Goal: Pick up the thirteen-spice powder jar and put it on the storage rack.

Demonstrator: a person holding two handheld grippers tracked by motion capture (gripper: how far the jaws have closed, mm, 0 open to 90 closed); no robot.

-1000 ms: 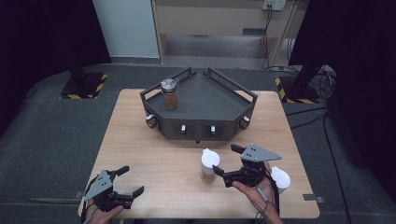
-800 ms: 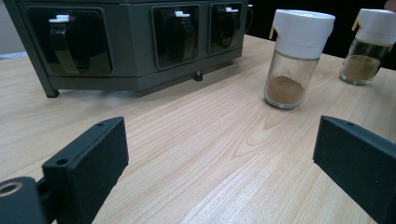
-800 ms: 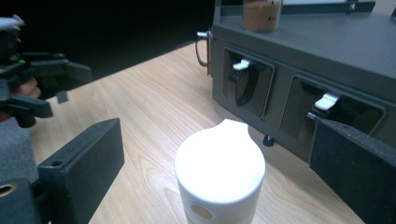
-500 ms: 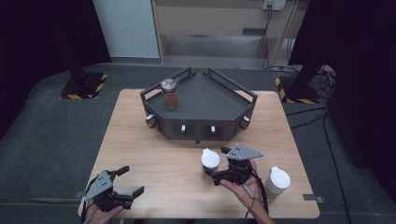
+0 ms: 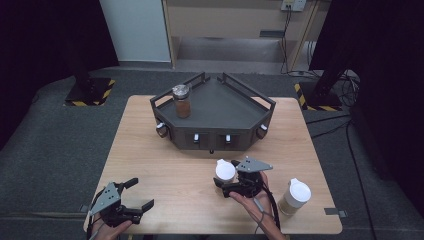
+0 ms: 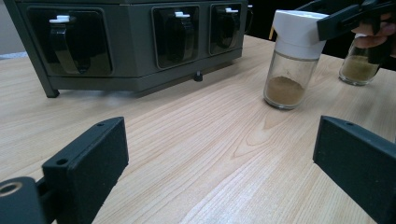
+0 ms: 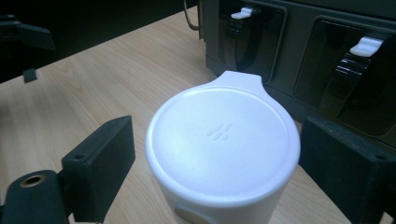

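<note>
Right gripper [image 7: 219, 163] straddles spice jar [image 7: 223, 149], its base cut off.

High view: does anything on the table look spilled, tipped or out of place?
Nothing stands out. Both white-capped spice jars stand upright on the table, the third jar stands upright on the dark rack, and no powder is spilled.

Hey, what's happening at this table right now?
A person works with a hand-held gripper in each hand. The right hand-held gripper has its jaws around the white cap of a spice jar on the wooden table. They have just been closing but don't yet press on it. The left hand-held gripper hangs open near the table's edge. A second white-capped jar waits to the right, and another jar stands on the dark rack.
</note>
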